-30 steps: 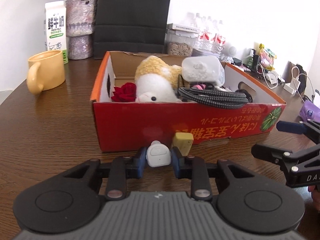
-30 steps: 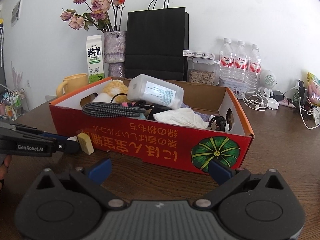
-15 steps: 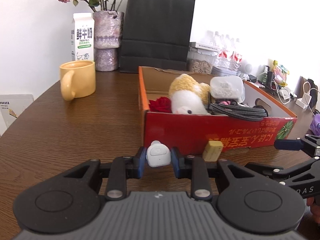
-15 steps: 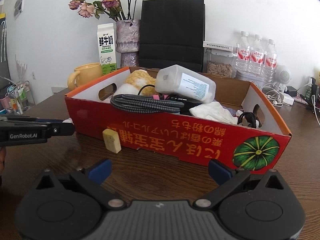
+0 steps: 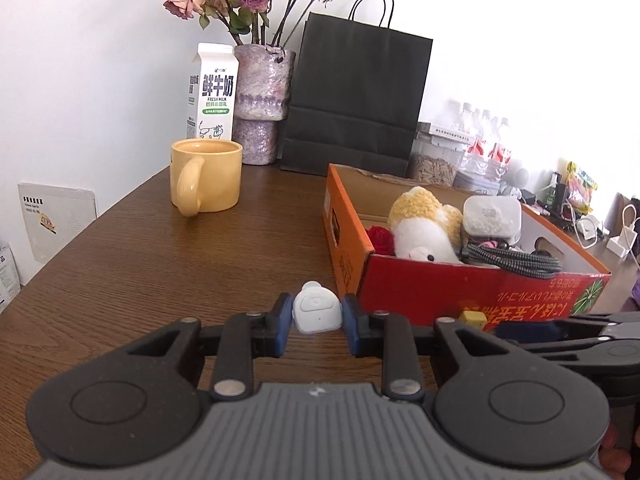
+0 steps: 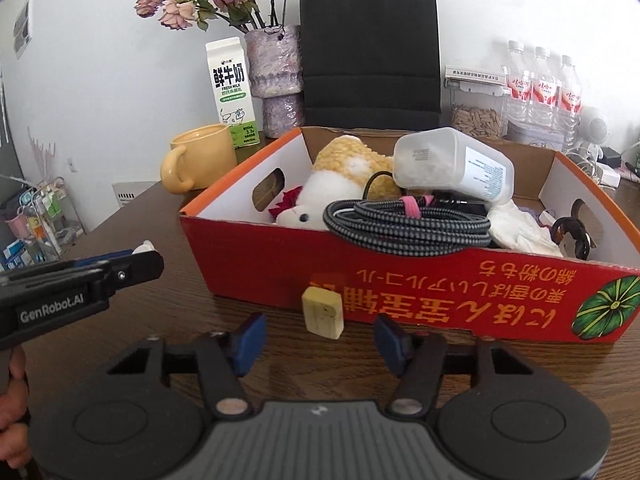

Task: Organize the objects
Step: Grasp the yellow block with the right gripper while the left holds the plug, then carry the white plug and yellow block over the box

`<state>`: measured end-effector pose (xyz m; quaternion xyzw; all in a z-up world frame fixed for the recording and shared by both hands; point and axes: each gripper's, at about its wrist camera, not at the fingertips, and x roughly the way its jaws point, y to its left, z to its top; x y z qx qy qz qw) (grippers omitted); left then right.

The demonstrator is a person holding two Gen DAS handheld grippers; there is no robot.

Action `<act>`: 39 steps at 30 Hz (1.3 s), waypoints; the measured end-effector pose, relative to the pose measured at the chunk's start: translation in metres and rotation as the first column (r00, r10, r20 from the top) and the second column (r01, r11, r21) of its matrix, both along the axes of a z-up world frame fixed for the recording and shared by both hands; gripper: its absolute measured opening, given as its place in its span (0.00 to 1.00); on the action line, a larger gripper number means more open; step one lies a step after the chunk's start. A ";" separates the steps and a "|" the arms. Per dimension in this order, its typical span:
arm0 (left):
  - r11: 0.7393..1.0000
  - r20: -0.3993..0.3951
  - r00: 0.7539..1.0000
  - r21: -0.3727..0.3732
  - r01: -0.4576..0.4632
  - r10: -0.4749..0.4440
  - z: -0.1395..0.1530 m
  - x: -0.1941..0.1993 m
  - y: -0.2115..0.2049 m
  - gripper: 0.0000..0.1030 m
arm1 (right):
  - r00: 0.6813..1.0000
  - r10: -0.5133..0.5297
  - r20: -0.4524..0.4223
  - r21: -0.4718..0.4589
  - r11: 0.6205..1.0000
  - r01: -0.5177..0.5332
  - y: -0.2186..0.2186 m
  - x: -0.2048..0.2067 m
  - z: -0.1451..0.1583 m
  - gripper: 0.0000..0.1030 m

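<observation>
Left tool (image 5: 317,317) clamps a small white gadget (image 5: 317,314) by its flat sides just above the surface (image 5: 160,280), while the right tool (image 6: 318,338) gapes around a yellow block (image 6: 323,312) leaning on the box (image 6: 400,280), likely light, rigid, best pinched across its broad faces.

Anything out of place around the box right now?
Yes: a small yellow block stands on the table against the red box's front wall, outside it, ahead of the open right gripper. The left gripper holds a small white device beside the box.
</observation>
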<state>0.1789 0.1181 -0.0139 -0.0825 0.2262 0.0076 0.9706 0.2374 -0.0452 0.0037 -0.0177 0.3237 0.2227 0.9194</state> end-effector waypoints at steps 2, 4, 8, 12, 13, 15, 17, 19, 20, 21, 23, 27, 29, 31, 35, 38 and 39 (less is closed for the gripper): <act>1.000 0.014 1.000 0.000 0.009 -0.009 0.001 -0.002 -0.001 0.27 | 1.000 -0.026 0.000 -0.002 1.000 0.026 0.006 0.001 -0.001 0.44; 1.000 0.020 1.000 -0.001 0.011 -0.011 0.001 -0.003 -0.001 0.27 | 0.999 -0.044 -0.007 -0.005 0.999 0.044 0.010 0.003 -0.002 0.41; 1.000 0.034 0.999 -0.015 0.012 -0.012 0.002 -0.006 0.000 0.27 | 0.997 -0.075 -0.008 -0.018 0.997 0.075 0.016 0.004 -0.003 0.38; 0.999 0.047 0.999 -0.032 0.021 -0.019 0.003 -0.007 0.002 0.27 | 0.996 -0.090 -0.015 -0.026 0.996 0.089 0.018 0.007 -0.005 0.35; 0.999 0.047 0.999 -0.034 0.022 -0.020 0.003 -0.007 0.003 0.27 | 0.996 -0.088 -0.014 -0.030 0.996 0.088 0.019 0.007 -0.006 0.29; 0.999 0.045 0.999 -0.038 0.022 -0.020 0.003 -0.007 0.003 0.27 | 0.996 -0.089 -0.010 -0.032 0.996 0.088 0.020 0.006 -0.007 0.24; 0.999 0.044 0.999 -0.040 0.020 -0.019 0.003 -0.006 0.004 0.27 | 0.997 -0.081 -0.014 -0.016 0.997 0.081 0.018 0.005 -0.006 0.21; 0.999 0.042 0.999 -0.044 0.019 -0.018 0.002 -0.006 0.004 0.27 | 0.997 -0.070 -0.009 -0.007 0.998 0.070 0.017 0.003 -0.006 0.21; 0.999 0.040 0.999 -0.045 0.019 -0.018 0.002 -0.005 0.004 0.27 | 0.998 -0.067 -0.007 -0.003 0.998 0.067 0.016 0.002 -0.006 0.21; 0.999 0.039 0.999 -0.045 0.018 -0.016 0.002 -0.005 0.004 0.27 | 0.998 -0.061 -0.006 0.003 0.998 0.061 0.014 0.001 -0.005 0.20; 0.999 0.035 0.999 -0.046 0.013 -0.011 0.001 -0.005 0.005 0.27 | 0.999 -0.051 -0.003 0.011 0.999 0.052 0.011 -0.002 -0.004 0.20; 0.999 0.022 1.000 -0.046 -0.013 0.014 0.000 -0.003 0.006 0.27 | 0.999 -0.034 0.010 0.023 0.999 0.033 0.001 -0.010 -0.001 0.20; 0.999 0.004 0.999 -0.042 -0.035 0.035 -0.002 0.000 0.007 0.27 | 0.999 -0.032 0.017 0.031 0.999 0.032 -0.006 -0.014 0.001 0.20; 0.998 0.008 0.999 -0.036 -0.045 0.046 -0.001 0.000 0.007 0.27 | 0.999 -0.033 0.020 0.043 0.999 0.032 -0.014 -0.018 0.003 0.20; 0.998 0.023 0.998 -0.027 -0.054 0.054 0.003 -0.006 0.001 0.27 | 0.998 -0.041 0.036 0.062 0.997 0.039 -0.035 -0.025 0.007 0.20; 0.998 0.026 0.998 -0.028 -0.053 0.053 0.006 -0.009 -0.006 0.27 | 0.996 -0.060 0.061 0.066 0.996 0.056 -0.051 -0.030 0.011 0.20; 0.998 0.026 0.998 -0.027 -0.056 0.057 0.008 -0.009 -0.009 0.27 | 0.995 -0.068 0.070 0.069 0.996 0.063 -0.058 -0.031 0.013 0.20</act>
